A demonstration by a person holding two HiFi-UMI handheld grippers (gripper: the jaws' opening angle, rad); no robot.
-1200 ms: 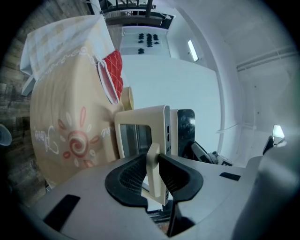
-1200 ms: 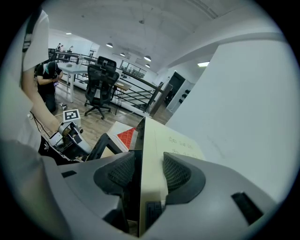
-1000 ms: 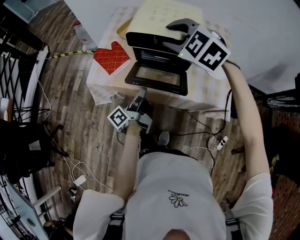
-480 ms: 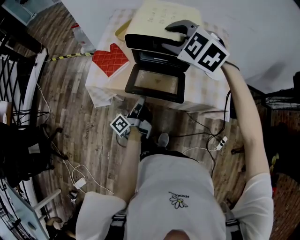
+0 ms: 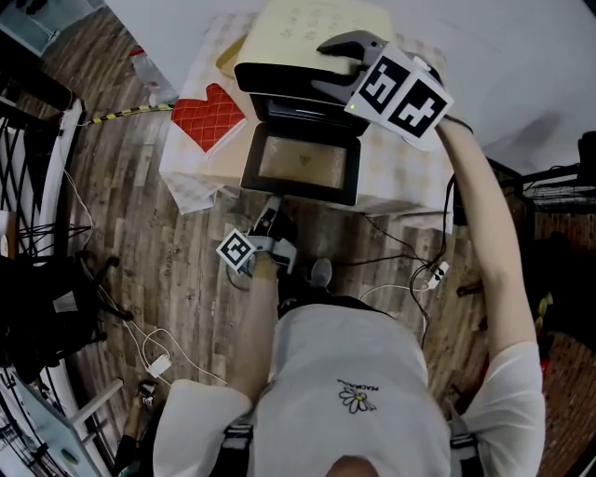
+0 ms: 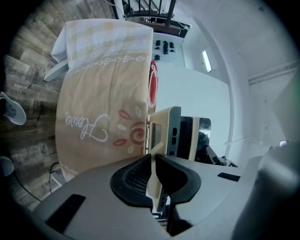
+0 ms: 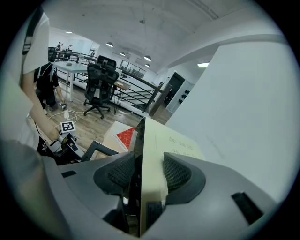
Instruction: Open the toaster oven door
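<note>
- Left gripper [image 6: 153, 161], held low in front of the table [image 5: 400, 177], has its dark ribbed pads closing to a thin slit; the cream front edge of the door [image 5: 303, 160] fills that slit, and the pads look tight against it
- Right gripper [image 7: 149, 161] has its jaws wide, set astride the top front corner of the toaster oven [image 5: 289, 23]: one cross-hatched pad on the smooth cream top, the other against the dark front face (its cube of black-and-white square markers sits over the oven's right side)
- Boxy and cream-shelled with a black front, the toaster oven stands on the table by a plain white wall
- Folded down flat and level, the door reaches toward the table's near edge: a black rectangular frame round a brownish glass pane
- Soft tablecloth [image 6: 103, 103], pale check on top, hangs as a beige printed drop in front
- Red quilted oven mitt [image 5: 207, 115] lies flat on the cloth just left of the oven
- Grey-brown wood planks make up the floor [image 5: 158, 252]
</note>
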